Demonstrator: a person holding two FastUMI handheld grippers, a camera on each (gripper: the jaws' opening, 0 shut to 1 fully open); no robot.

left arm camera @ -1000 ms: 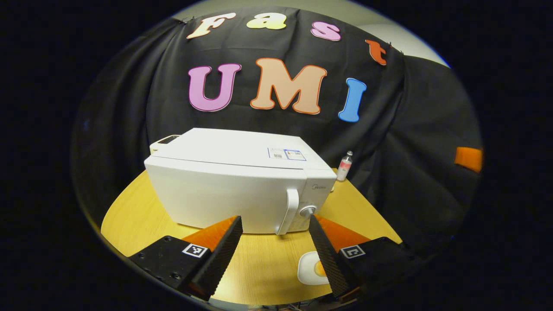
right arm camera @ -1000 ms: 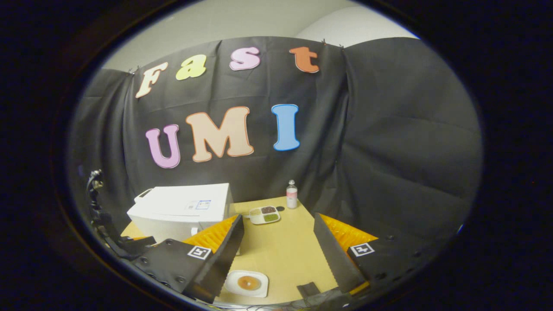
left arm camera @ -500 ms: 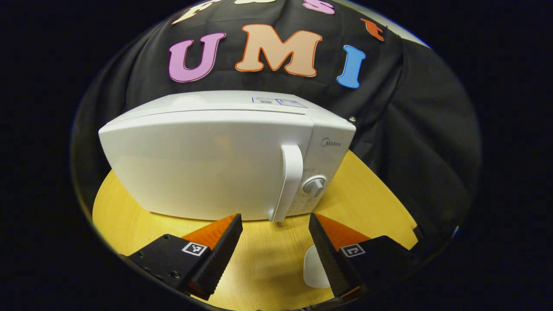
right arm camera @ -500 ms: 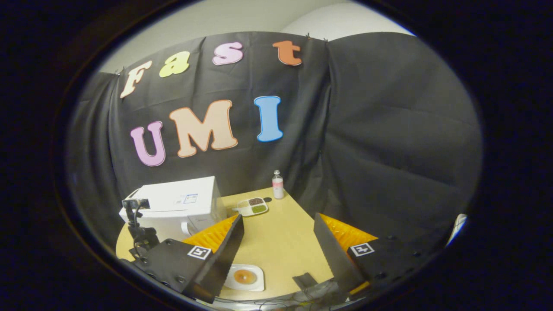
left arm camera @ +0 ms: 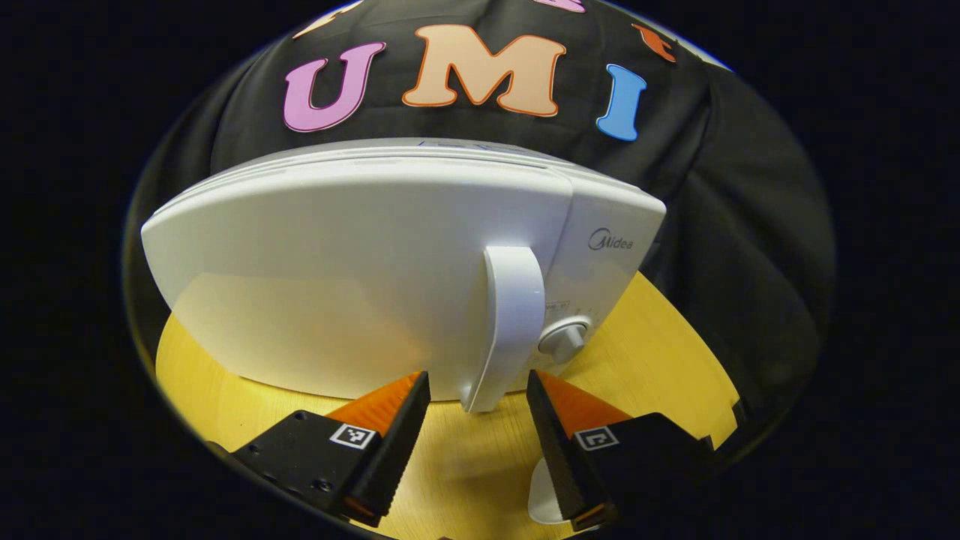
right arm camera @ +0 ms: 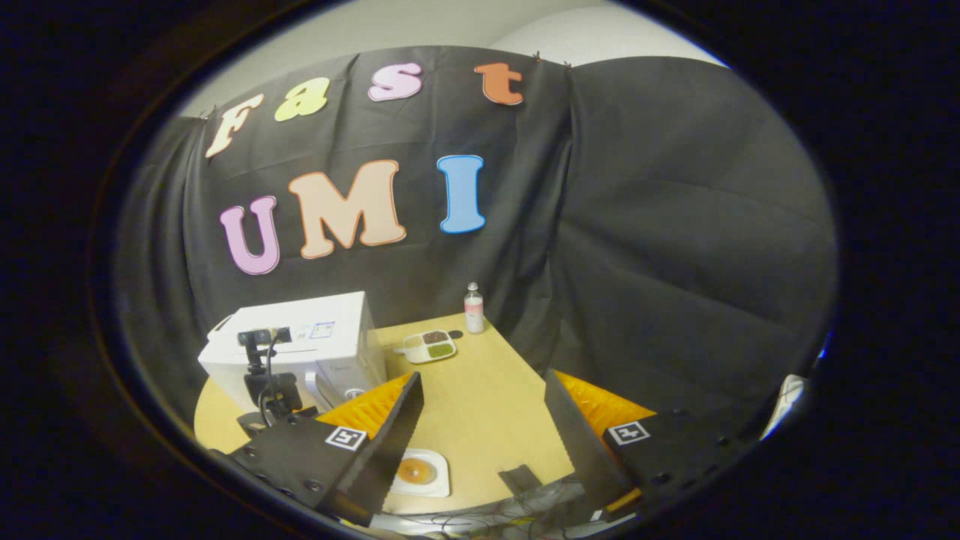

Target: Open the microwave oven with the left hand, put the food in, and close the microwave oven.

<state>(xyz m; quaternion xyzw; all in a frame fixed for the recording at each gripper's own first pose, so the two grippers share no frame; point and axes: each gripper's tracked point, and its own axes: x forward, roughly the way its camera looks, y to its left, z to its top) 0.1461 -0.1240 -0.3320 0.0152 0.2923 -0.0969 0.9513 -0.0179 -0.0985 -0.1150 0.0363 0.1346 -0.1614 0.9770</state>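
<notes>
The white microwave [left arm camera: 360, 270] stands shut on the wooden table [left arm camera: 660, 352], its upright handle [left arm camera: 514, 315] beside a round dial [left arm camera: 564, 339]. My left gripper [left arm camera: 475, 376] is open, and the handle's lower end sits between its fingertips without touching them. A white plate of brownish food [right arm camera: 418, 472] lies near the table's front edge; its rim [left arm camera: 538, 496] peeks out beside my left gripper's right finger. My right gripper [right arm camera: 484, 376] hangs open and empty above the table, to the right of the microwave [right arm camera: 315, 345]. The left gripper [right arm camera: 266, 386] shows there in front of the door.
A sectioned dish with several foods [right arm camera: 429, 346] and a small bottle [right arm camera: 473, 309] stand at the back of the table [right arm camera: 487, 420], right of the microwave. A dark flat piece [right arm camera: 520, 478] and cables lie at the front edge. Black cloth hangs behind.
My left gripper has moved in close to the microwave, so the handle's lower end now lies between its fingers. The right gripper has drifted only slightly.
</notes>
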